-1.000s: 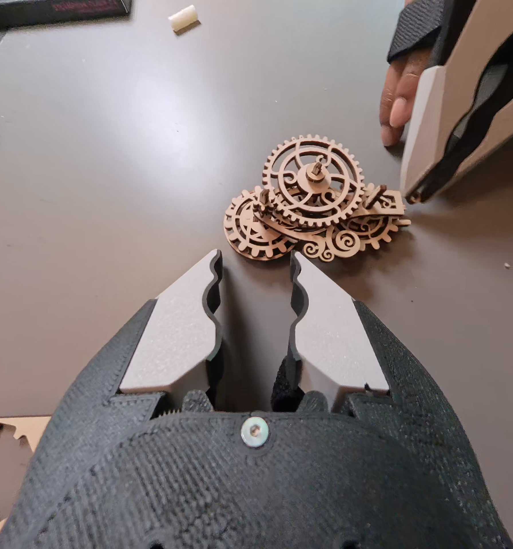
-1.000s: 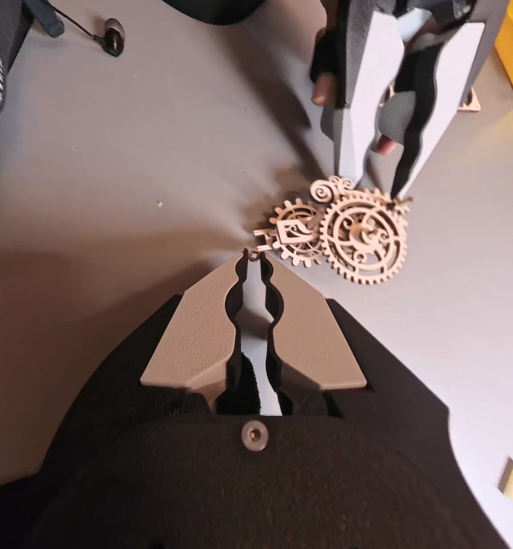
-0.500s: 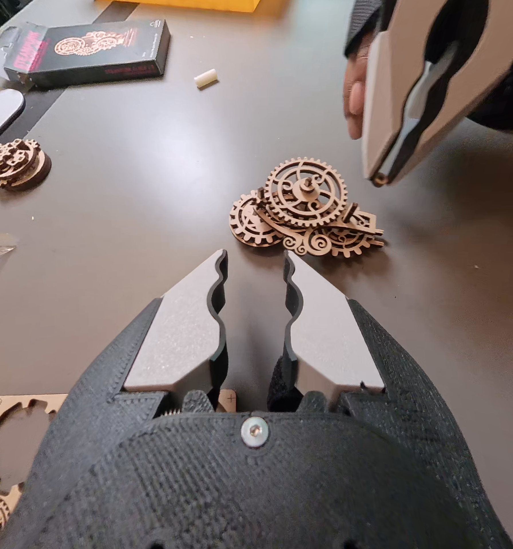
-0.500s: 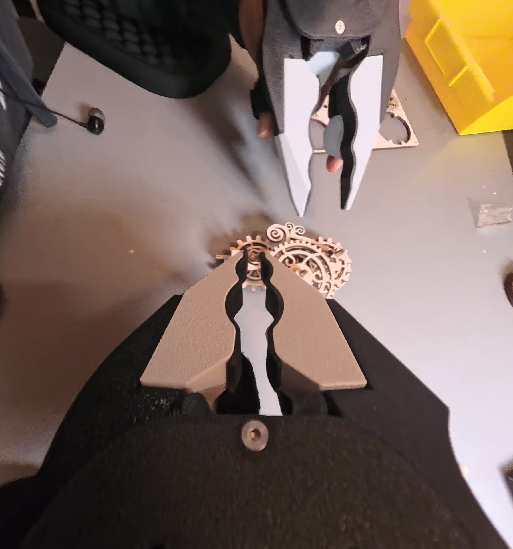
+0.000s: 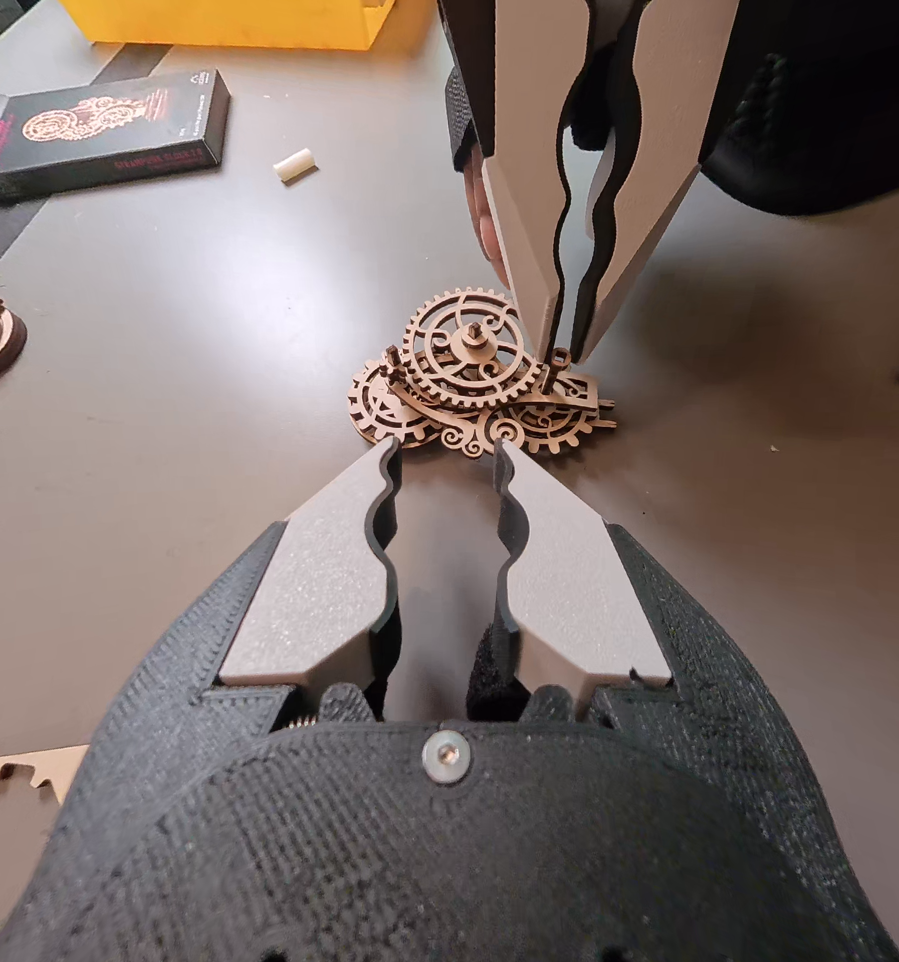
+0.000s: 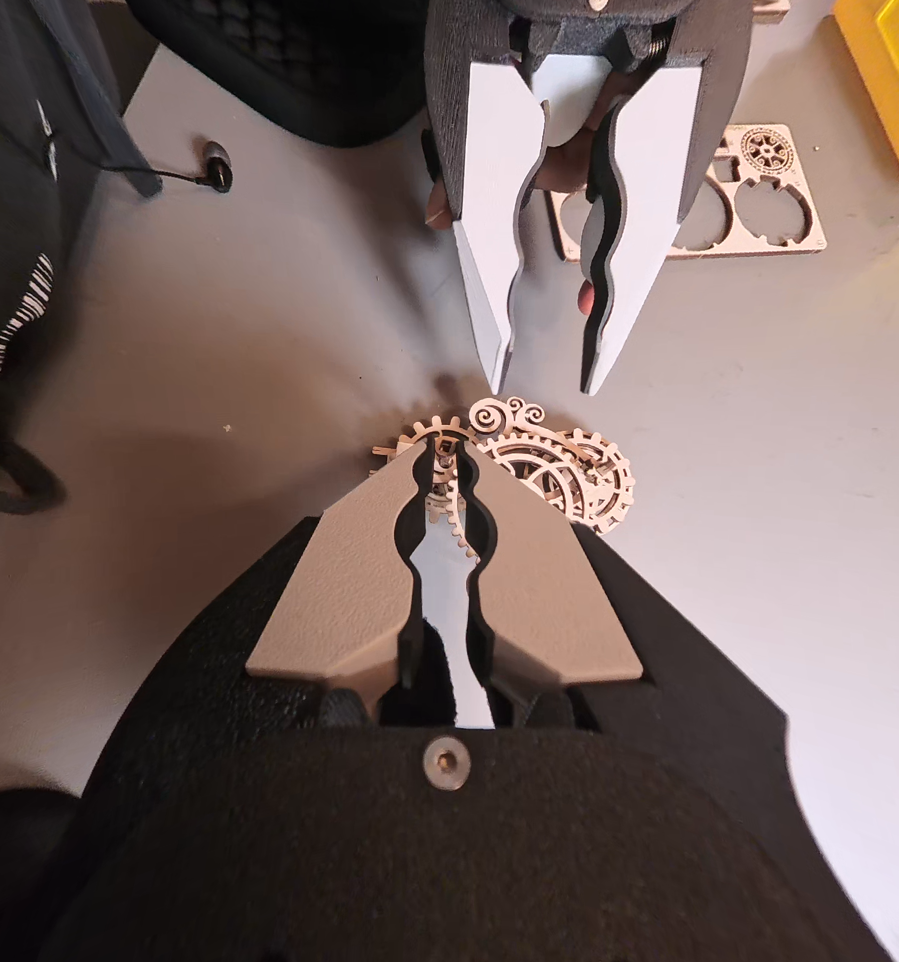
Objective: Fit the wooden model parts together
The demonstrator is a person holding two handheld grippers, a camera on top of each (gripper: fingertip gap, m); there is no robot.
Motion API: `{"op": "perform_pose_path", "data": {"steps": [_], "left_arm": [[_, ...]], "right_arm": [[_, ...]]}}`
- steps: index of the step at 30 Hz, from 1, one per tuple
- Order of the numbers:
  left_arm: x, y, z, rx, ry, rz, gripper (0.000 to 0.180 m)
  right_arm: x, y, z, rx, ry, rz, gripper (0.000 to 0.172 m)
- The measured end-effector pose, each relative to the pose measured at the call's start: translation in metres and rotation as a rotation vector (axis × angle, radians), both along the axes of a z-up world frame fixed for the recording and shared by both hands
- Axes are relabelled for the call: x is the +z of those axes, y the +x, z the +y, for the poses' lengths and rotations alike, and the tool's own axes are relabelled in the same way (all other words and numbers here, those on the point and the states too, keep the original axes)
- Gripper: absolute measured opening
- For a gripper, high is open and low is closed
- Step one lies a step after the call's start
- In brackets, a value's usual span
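Seen from the left wrist view, going left to right across a dark grey table: a black box lies at the far left, a small white cylinder sits a little right of it, and the wooden gear model lies flat near the middle. The model is a low stack of laser-cut cogs and scrollwork, its long axis running left to right, with a large gear on top and short pegs standing upright from it. The left gripper hovers just in front of the model's near edge, its two fingers spread apart with nothing between them, not touching the wood. Farther right, the right gripper comes down steeply from above with its fingertips nearly together, pinching the small square-headed peg that stands at the model's right end. In the right wrist view the same peg shows between the narrow fingertips, and a punched-out parts sheet lies beyond. The right gripper is plainly the nearer one to the work; the coming move likely depends on pushing that peg straight down along its upright axis, while the left gripper, lying toward the model's near side, could steady it.
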State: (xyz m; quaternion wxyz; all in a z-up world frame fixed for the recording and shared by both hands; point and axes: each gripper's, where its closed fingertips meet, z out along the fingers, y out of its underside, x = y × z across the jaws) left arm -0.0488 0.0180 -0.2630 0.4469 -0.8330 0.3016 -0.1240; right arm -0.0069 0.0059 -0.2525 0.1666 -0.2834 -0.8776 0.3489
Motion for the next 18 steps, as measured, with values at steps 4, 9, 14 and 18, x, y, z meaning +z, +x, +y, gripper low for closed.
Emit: {"op": "perform_pose_path", "data": {"steps": [4,9,14,18], "left_arm": [[-0.0029,0.0001,-0.0006,-0.002,-0.011,0.004,0.034],[-0.0031,-0.0006,-0.0004,0.001,-0.010,0.004,0.033],[-0.0042,-0.0006,-0.0006,0.000,-0.011,0.007,0.033],[-0.0064,0.0000,-0.0010,-0.003,-0.020,0.008,0.033]], "right_arm": [[0.0001,-0.0002,-0.0002,0.008,-0.005,-0.001,0.006],[0.0000,-0.0006,-0.0002,0.035,-0.005,-0.015,0.006],[-0.0014,0.0006,0.0002,0.058,-0.023,-0.034,0.006],[-0.0021,0.0007,0.0010,0.078,-0.014,-0.045,0.006]]}}
